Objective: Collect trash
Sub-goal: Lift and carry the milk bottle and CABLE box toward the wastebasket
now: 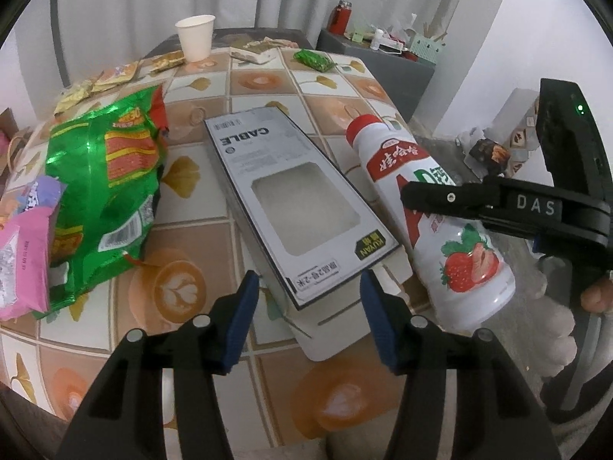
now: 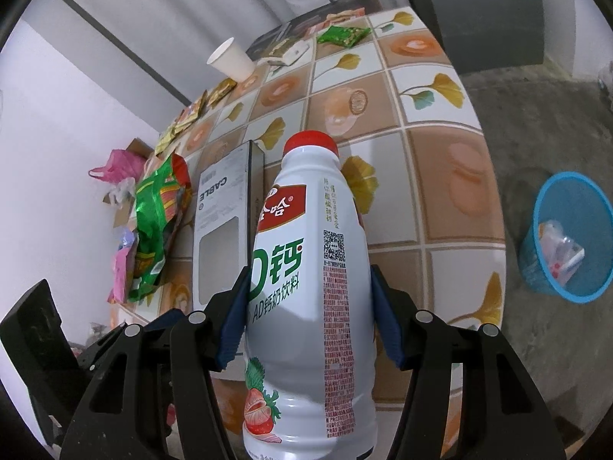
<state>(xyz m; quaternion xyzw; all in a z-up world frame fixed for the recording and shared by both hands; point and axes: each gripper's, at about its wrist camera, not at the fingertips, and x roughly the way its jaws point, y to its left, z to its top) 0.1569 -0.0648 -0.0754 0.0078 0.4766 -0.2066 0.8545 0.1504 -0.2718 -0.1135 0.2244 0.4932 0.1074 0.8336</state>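
Observation:
A white strawberry milk bottle (image 2: 306,287) with a red cap lies near the table's right edge; it also shows in the left wrist view (image 1: 440,207). My right gripper (image 2: 308,318) is shut on the bottle, its blue pads against both sides. My left gripper (image 1: 306,322) is open and empty, its fingers on either side of the near end of a white cable box (image 1: 295,207). A green snack bag (image 1: 103,191) and pink wrappers (image 1: 23,260) lie to the left. A paper cup (image 1: 195,36) stands at the far edge.
A blue bin (image 2: 571,237) with some trash stands on the floor right of the table. Small yellow packets (image 1: 111,76) and a green packet (image 1: 312,59) lie at the table's far side. A grey cabinet (image 1: 383,57) with clutter stands behind.

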